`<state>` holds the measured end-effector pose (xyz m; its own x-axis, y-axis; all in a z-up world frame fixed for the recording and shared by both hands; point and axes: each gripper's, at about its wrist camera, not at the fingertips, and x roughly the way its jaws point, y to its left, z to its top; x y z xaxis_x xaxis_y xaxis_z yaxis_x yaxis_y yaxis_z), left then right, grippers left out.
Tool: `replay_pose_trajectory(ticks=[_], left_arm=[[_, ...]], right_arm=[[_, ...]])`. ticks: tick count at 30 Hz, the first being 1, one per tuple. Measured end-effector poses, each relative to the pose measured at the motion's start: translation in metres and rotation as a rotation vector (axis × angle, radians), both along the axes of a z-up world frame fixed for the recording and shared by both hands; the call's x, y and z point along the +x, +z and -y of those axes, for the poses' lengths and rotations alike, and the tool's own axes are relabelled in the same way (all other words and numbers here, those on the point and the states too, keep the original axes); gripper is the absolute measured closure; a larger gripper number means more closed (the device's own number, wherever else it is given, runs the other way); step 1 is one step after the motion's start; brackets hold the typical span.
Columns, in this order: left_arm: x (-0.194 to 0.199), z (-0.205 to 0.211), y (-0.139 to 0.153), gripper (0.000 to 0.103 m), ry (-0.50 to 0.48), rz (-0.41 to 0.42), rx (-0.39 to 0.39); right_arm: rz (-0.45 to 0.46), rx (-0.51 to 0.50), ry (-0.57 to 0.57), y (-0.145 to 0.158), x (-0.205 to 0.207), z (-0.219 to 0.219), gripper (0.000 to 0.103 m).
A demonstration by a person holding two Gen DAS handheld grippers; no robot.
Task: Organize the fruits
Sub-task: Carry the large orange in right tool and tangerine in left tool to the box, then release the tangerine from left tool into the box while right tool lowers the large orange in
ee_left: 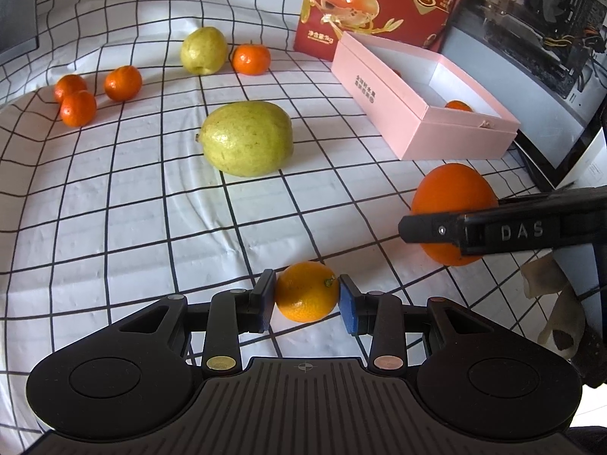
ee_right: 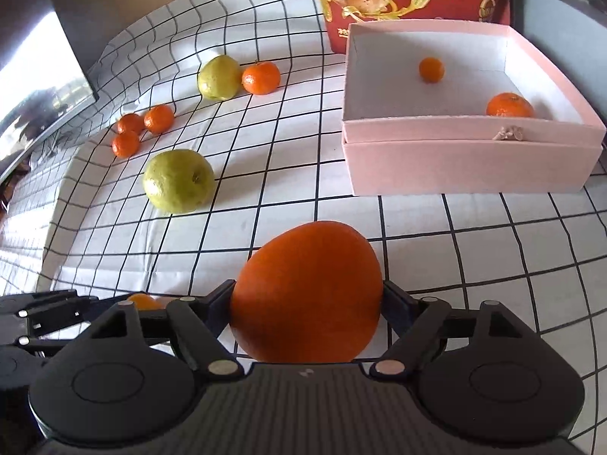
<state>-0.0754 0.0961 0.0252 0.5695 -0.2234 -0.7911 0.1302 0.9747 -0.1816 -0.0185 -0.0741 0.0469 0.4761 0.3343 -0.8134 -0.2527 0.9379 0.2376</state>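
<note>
1. The left gripper (ee_left: pixel 306 299) is sitting at 6 o'clock in its own view, its fingers (ee_left: pixel 263 301) closing on a small orange (ee_left: pixel 306 291) that is resting on the checked cloth (ee_left: pixel 132 227) covering the surface.
2. The right gripper (ee_right: pixel 308 303) is squeezing a large orange (ee_right: pixel 307 292) between its fingers (ee_right: pixel 218 303); both pads are pressing on the fruit's sides.
3. In the left view that large orange (ee_left: pixel 453 193) is showing at 3 o'clock, with the right gripper's finger crossing in front of it.
4. The pink box (ee_right: pixel 466 151) is sitting at 2 o'clock in the right view, holding a tiny orange (ee_right: pixel 431 69) and a mandarin (ee_right: pixel 510 105) near its front wall.
5. A big green fruit (ee_left: pixel 246 138) is lying near the cloth's middle; a smaller green fruit (ee_left: pixel 204 51) is lying at 11 o'clock, just beside a lone mandarin (ee_left: pixel 251 60).
6. Three mandarins (ee_left: pixel 77 108) are clustering at 10 o'clock.
7. A red carton (ee_left: pixel 379 3) is standing behind the box.
</note>
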Motion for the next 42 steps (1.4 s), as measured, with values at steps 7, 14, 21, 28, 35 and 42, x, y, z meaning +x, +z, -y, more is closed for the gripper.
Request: replay_pose_trajectory(ticks=[7, 14, 21, 28, 35, 42], left_arm=[[-0.001, -0.006, 0.001, 0.063, -0.020, -0.023, -0.028], [0.003, 0.003, 0.015, 0.064, -0.023, 0.043, -0.113], [0.068, 0.041, 0.091, 0.064, -0.106, 0.250, -0.169], [0.173, 0.113, 0.111, 0.064, -0.177, 0.146, -0.112], [0.212, 0.144, 0.063, 0.064, -0.203, 0.041, -0.097], [0.184, 0.119, 0.081, 0.064, -0.151, 0.171, -0.076]], right_arm=[[0.012, -0.026, 0.026, 0.002, -0.009, 0.003, 0.027], [0.022, -0.021, -0.015, 0.013, -0.019, 0.034, 0.028], [0.221, -0.004, -0.084, 0.088, 0.015, 0.073, 0.028], [0.282, -0.128, -0.105, 0.148, 0.108, 0.100, 0.028], [0.117, -0.183, -0.106, 0.105, 0.190, 0.113, 0.028], [-0.037, -0.216, -0.099, 0.044, 0.226, 0.109, 0.028]])
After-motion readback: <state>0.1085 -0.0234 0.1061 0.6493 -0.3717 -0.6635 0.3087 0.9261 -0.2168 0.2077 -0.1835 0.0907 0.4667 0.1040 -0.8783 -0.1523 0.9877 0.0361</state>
